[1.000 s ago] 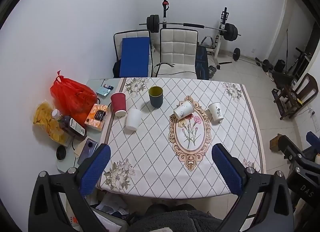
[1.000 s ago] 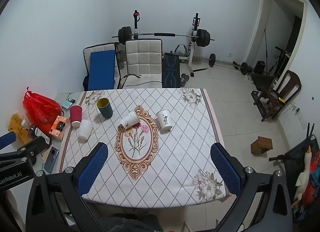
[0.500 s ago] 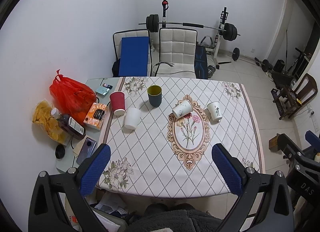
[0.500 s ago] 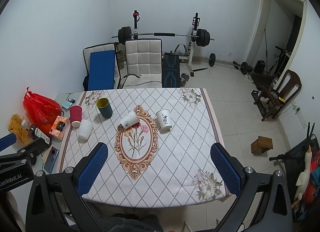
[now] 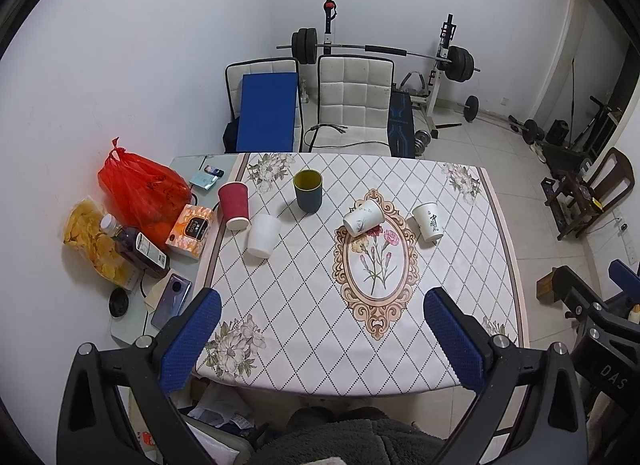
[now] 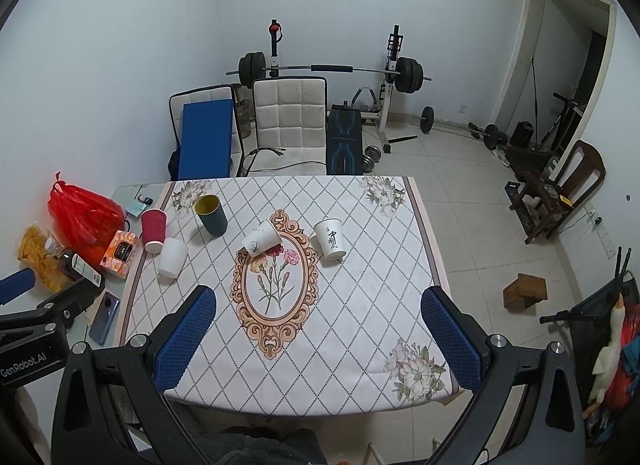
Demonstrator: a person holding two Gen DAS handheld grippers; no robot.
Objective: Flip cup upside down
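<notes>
Five cups sit on our flowery cloth, and both our grippers wait wide open, holding nothing.

Our left gripper [image 5: 320, 339] and right gripper [image 6: 318, 339] have bumpy blue pads at the bottom of each frame. In the middle, a white paper cup [image 6: 262, 243] lies tipped on its side on the oval flower picture. Just right of it, a white cup with black writing [image 6: 331, 239] stands up. To the left stand a dark cup with a yellow inside [image 6: 211, 214], a ribbed red cup [image 6: 153, 229] and a plain white cup [image 6: 172, 257]. The tablecloth [image 6: 360, 305] has diamond lines. A shiny red bag [image 6: 82, 215] sits at far left.
</notes>
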